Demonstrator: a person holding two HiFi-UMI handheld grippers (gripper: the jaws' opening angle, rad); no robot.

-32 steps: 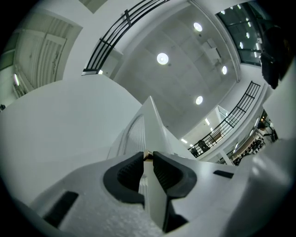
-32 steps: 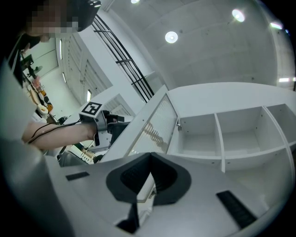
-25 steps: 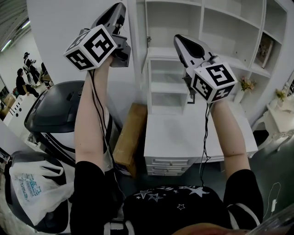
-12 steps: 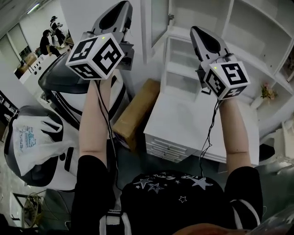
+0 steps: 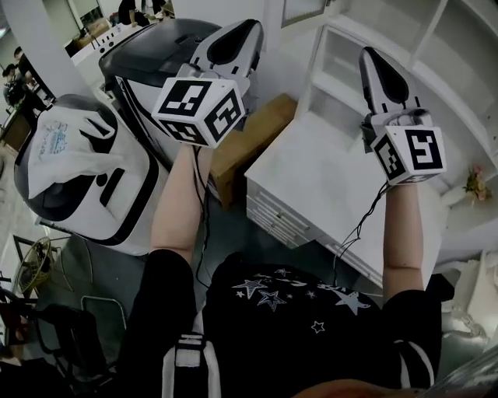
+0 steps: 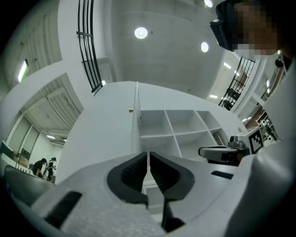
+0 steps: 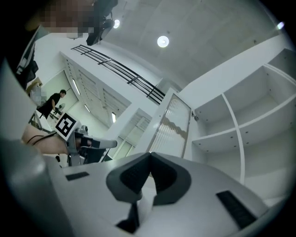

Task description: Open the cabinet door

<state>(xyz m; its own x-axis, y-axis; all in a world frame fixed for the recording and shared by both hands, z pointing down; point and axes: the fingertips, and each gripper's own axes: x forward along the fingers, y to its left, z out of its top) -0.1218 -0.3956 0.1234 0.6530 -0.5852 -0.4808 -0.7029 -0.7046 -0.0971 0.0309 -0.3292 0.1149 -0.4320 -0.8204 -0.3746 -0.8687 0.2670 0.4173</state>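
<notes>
The white cabinet stands on a white desk, its shelves bare. Its glass-paned door stands swung open at the top of the head view. In the left gripper view the door shows edge-on with a small knob beside the open shelves. The right gripper view shows the door's ribbed glass left of the shelves. My left gripper is shut and empty, well short of the door. My right gripper is shut and empty too, over the desk.
The desk top has drawers at its front. A cardboard box leans beside the desk. A large white and black machine with a plastic bag stands at the left. People stand far off.
Both grippers have come down from the upper shelves, still shut. The head view has swung, so the cabinet now lies at the upper right. The door stays open.
</notes>
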